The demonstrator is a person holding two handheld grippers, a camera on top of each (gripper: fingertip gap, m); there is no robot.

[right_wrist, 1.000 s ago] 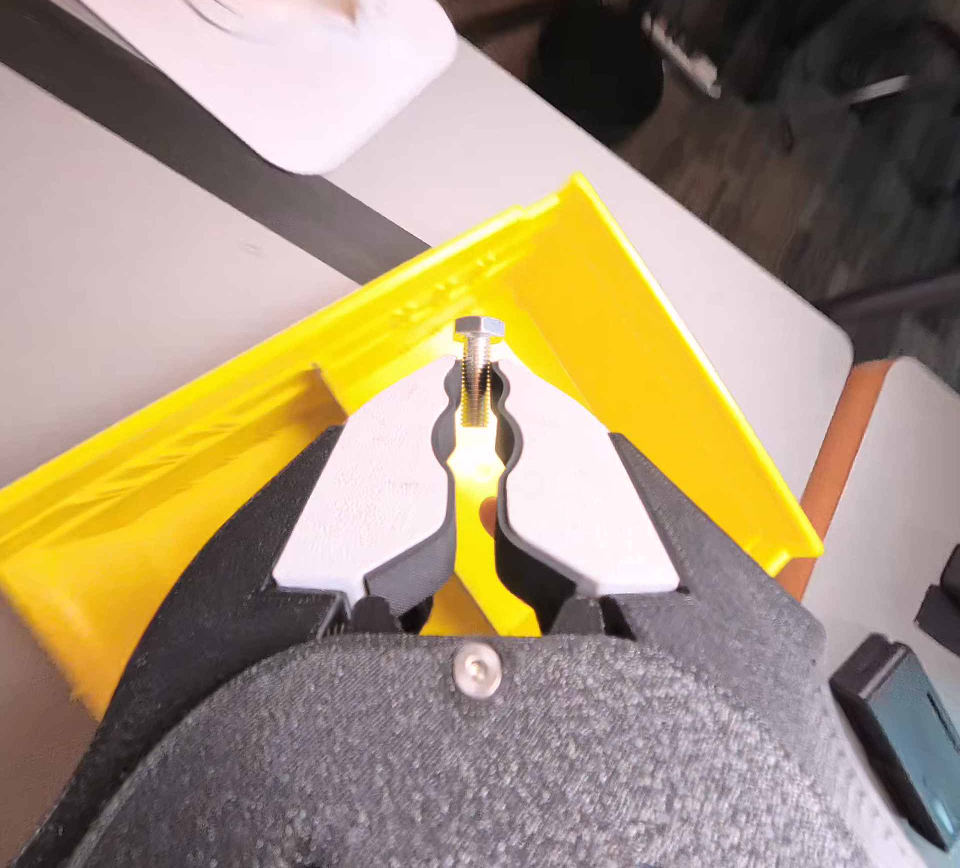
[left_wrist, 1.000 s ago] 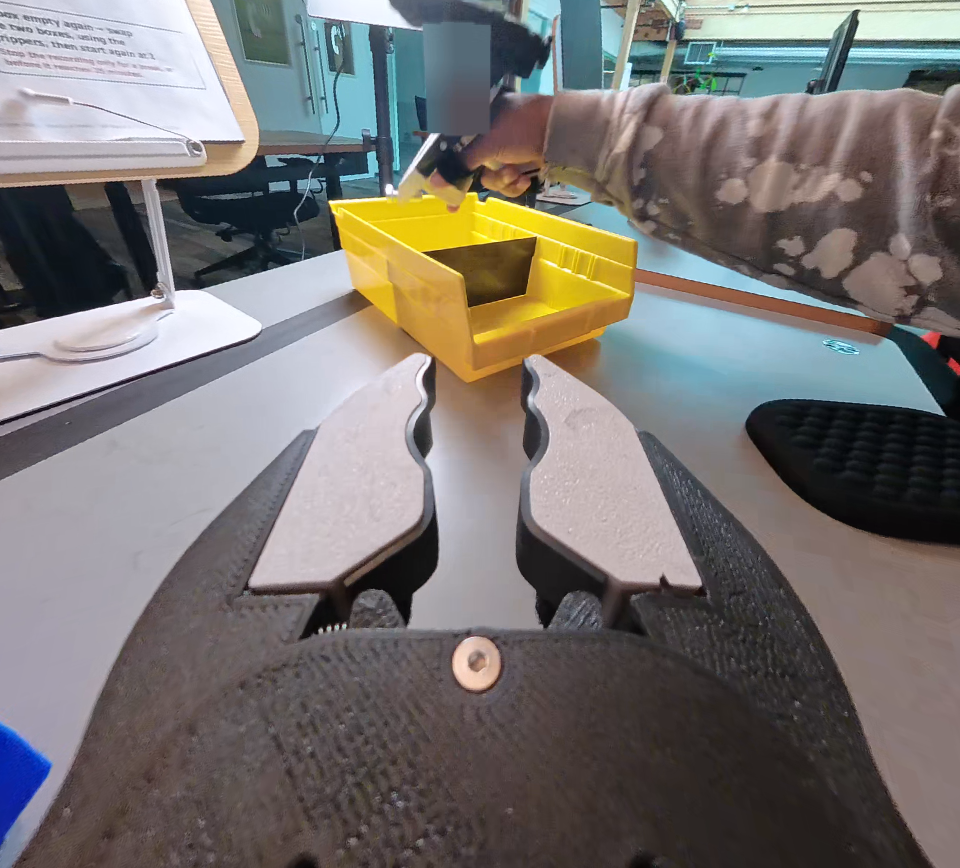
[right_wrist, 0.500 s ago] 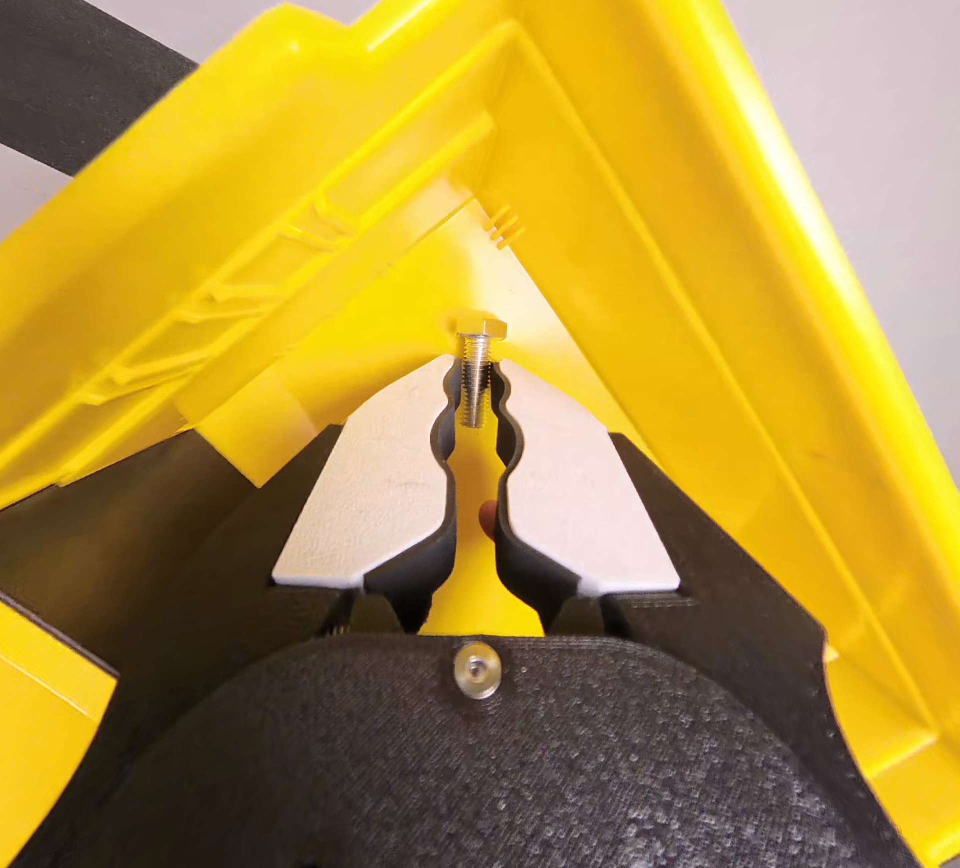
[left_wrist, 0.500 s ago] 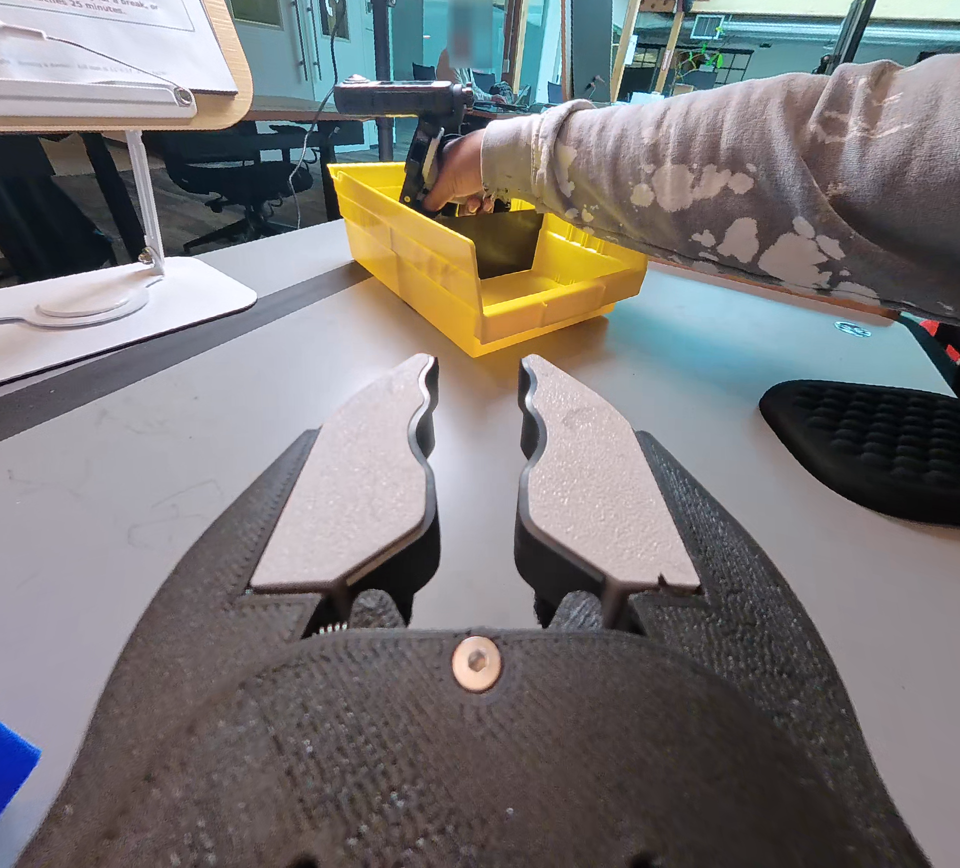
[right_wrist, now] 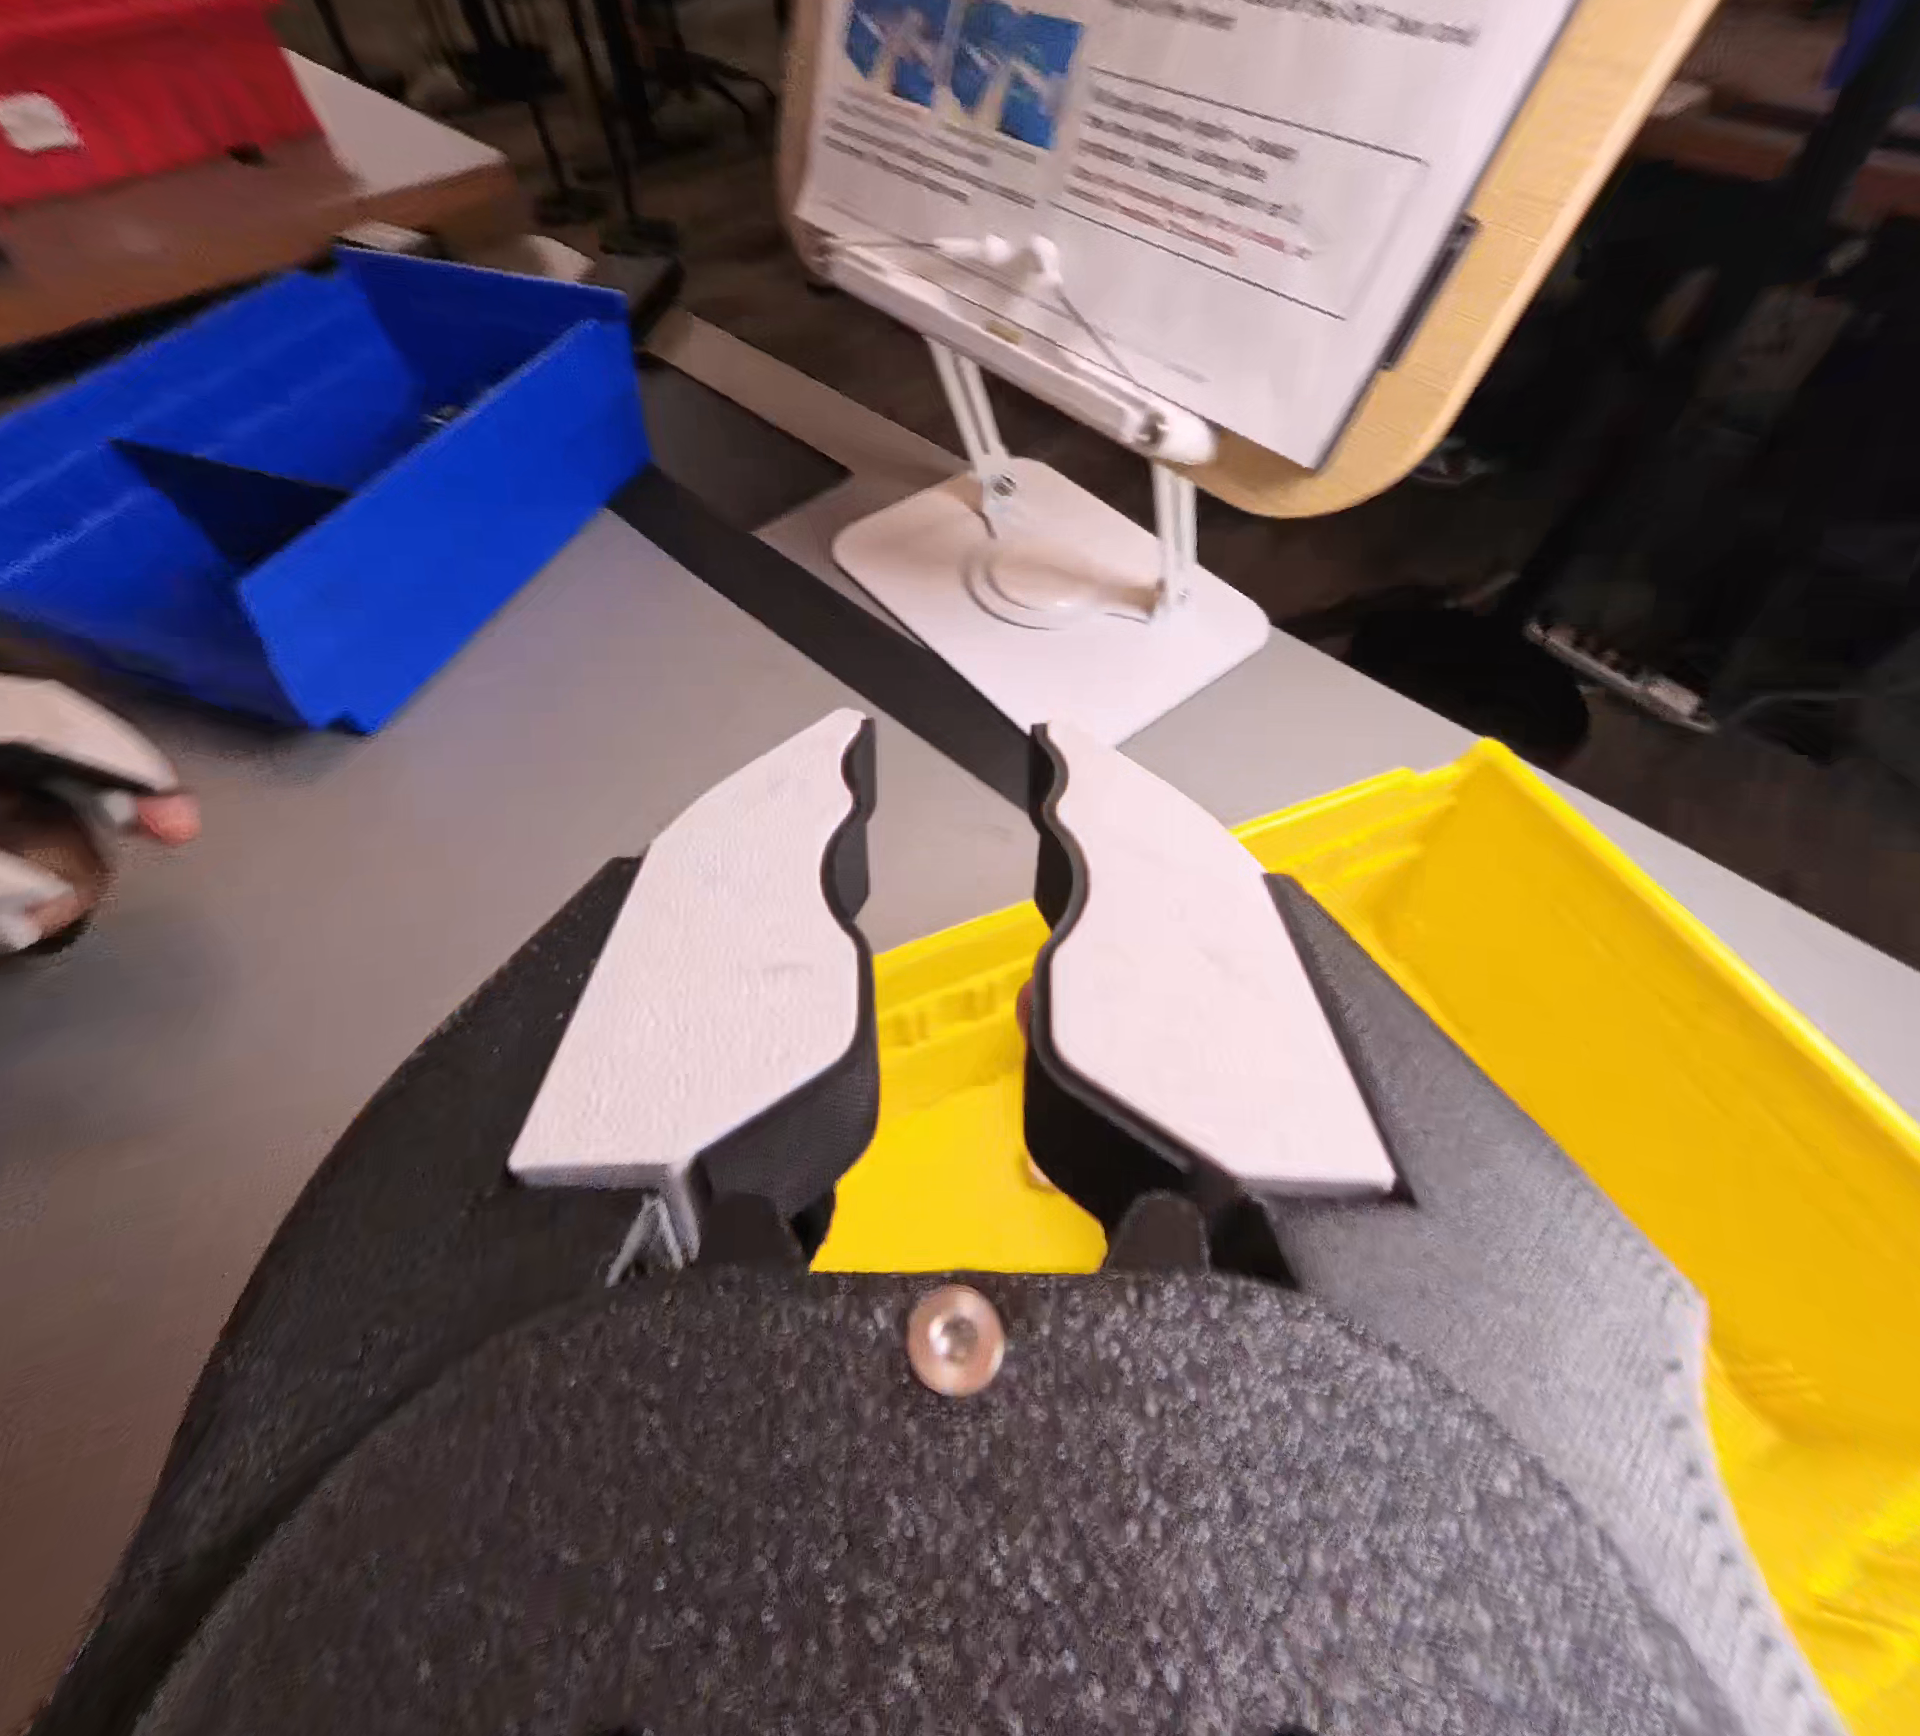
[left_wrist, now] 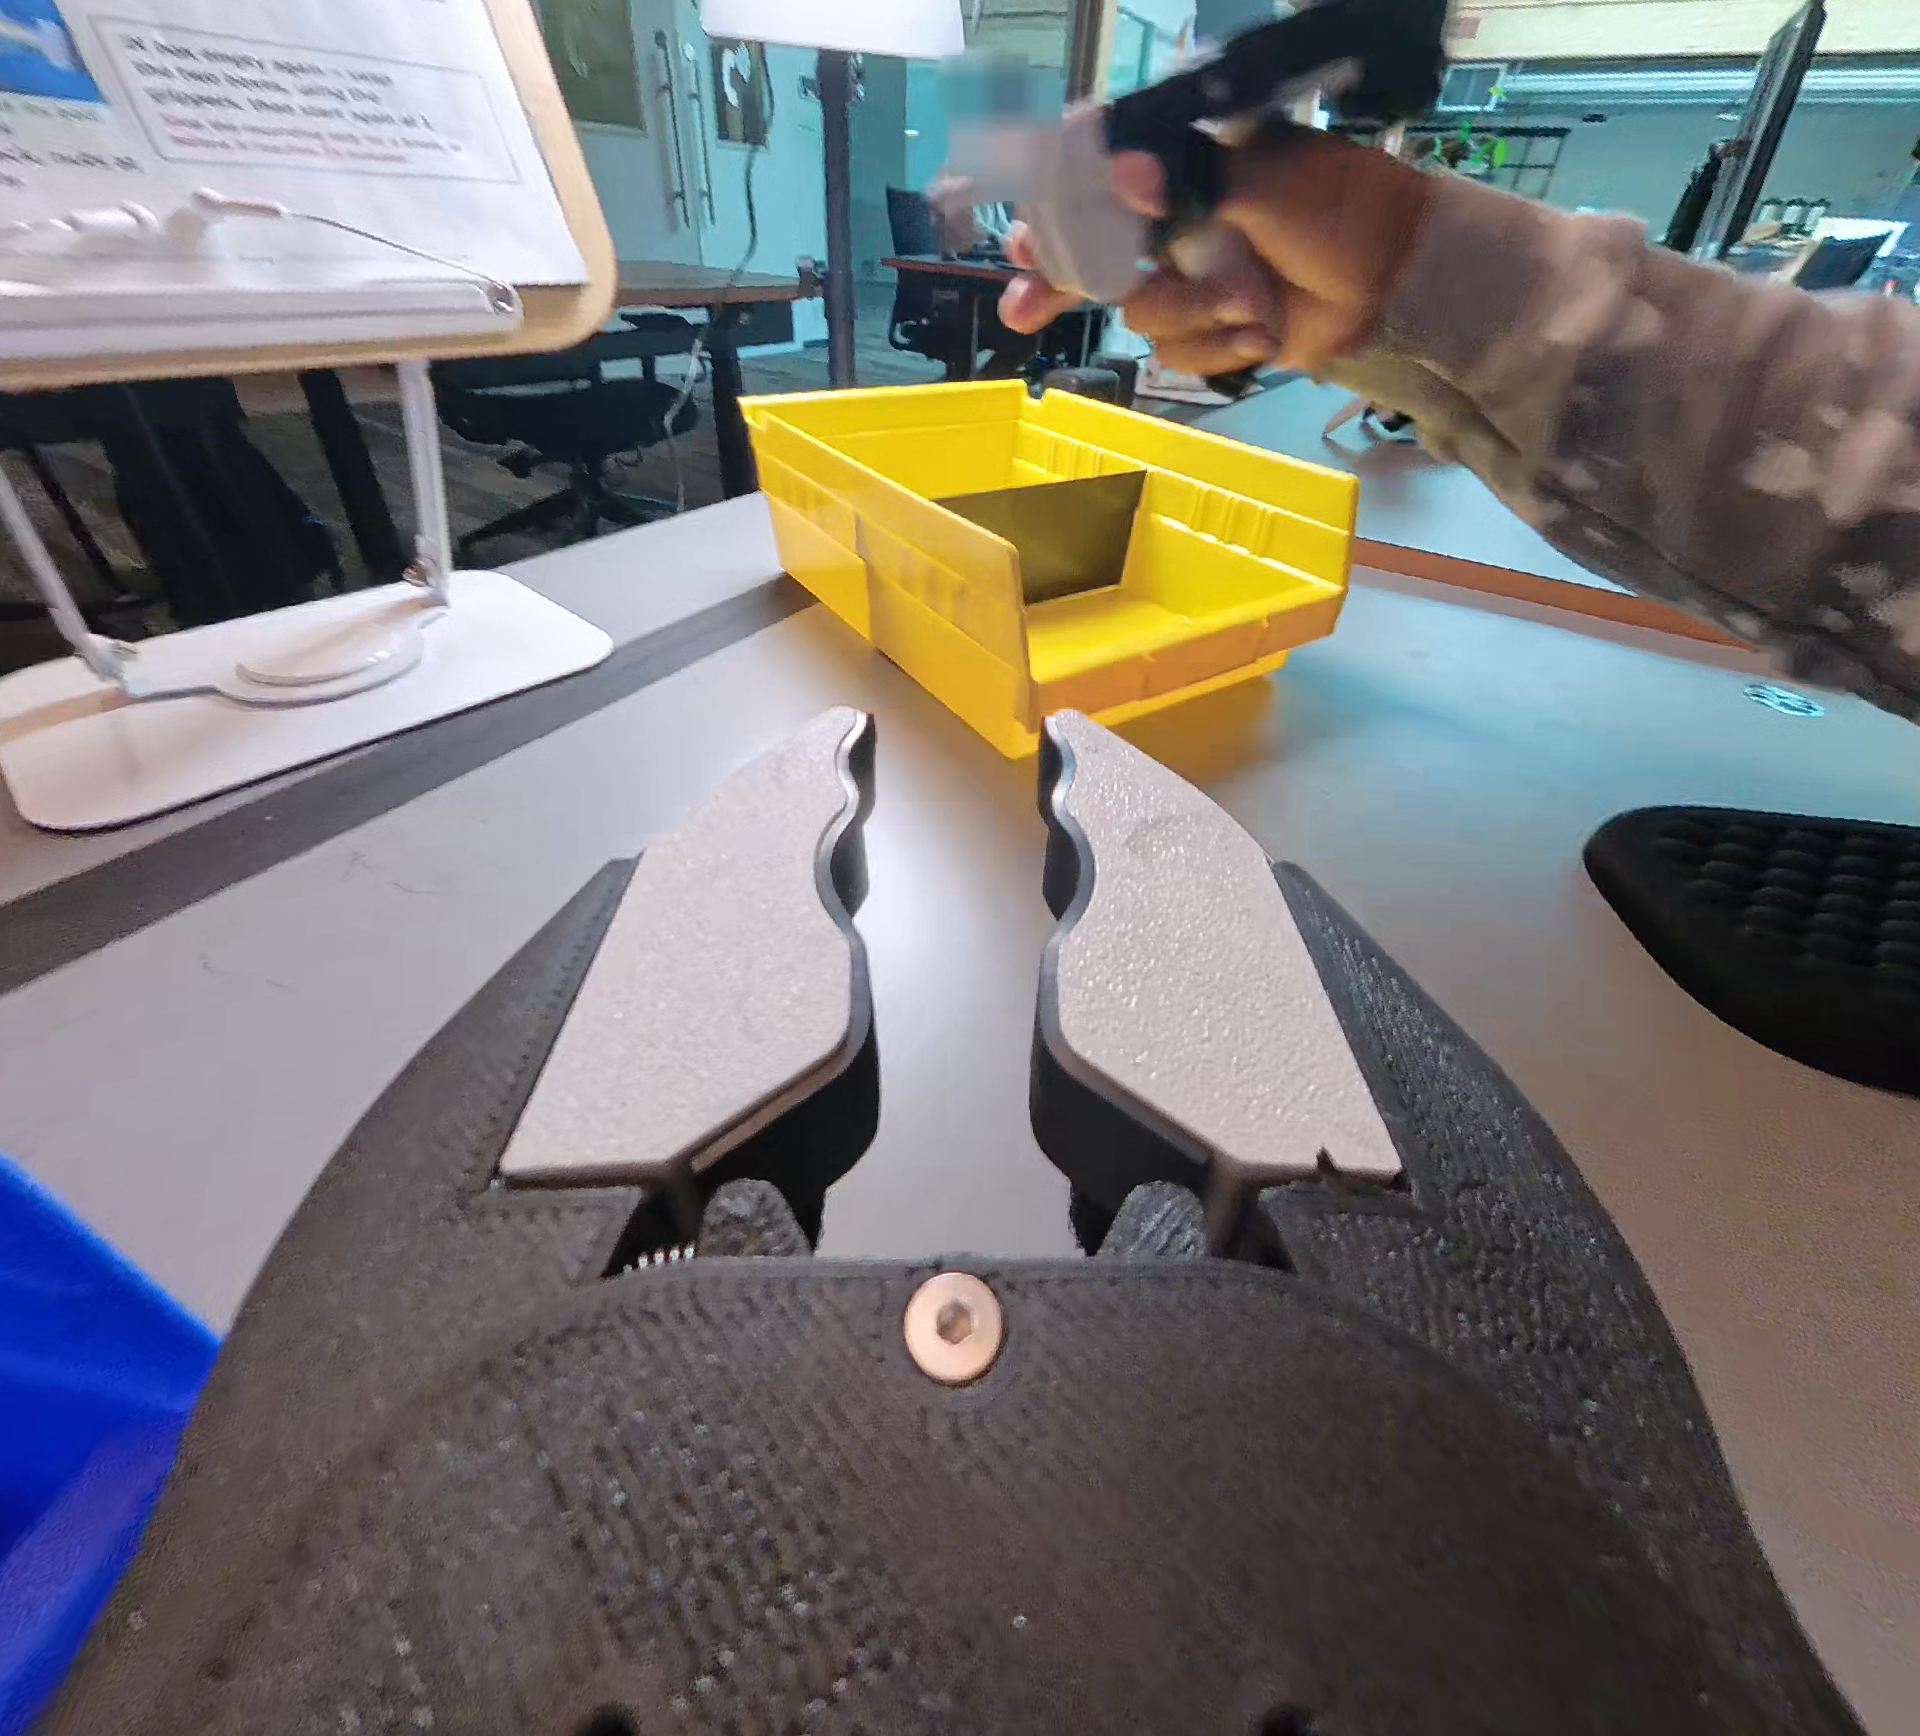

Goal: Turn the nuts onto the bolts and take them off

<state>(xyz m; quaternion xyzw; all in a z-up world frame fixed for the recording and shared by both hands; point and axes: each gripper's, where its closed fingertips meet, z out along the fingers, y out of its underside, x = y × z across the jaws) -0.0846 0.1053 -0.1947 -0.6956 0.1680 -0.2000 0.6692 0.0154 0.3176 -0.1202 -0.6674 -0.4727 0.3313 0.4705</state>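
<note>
My left gripper (left_wrist: 956, 746) is open and empty, low over the grey table, pointing at the yellow bin (left_wrist: 1049, 554). My right gripper (right_wrist: 948, 746) is open and empty, raised above the yellow bin (right_wrist: 1538, 990). In the left wrist view the right gripper (left_wrist: 1081, 232) shows blurred above the bin, held by a hand with a patterned sleeve. The bin has a black divider (left_wrist: 1060, 533). No bolt or nut shows in either view. The left gripper's fingers (right_wrist: 73, 741) show at the left edge of the right wrist view.
A blue bin (right_wrist: 312, 481) with a dark divider stands on the table at the left. A white stand with a clipboard and printed sheet (right_wrist: 1132, 117) stands behind the bins. A black mat (left_wrist: 1787, 928) lies at the right. A red bin (right_wrist: 125, 65) sits farther back. My hands' fingertips stand some 25 cm from each other.
My right gripper let go of the bolt inside the yellow bin, opened, and lifted up and out, turning toward the stand. My left gripper stayed open, almost still.
</note>
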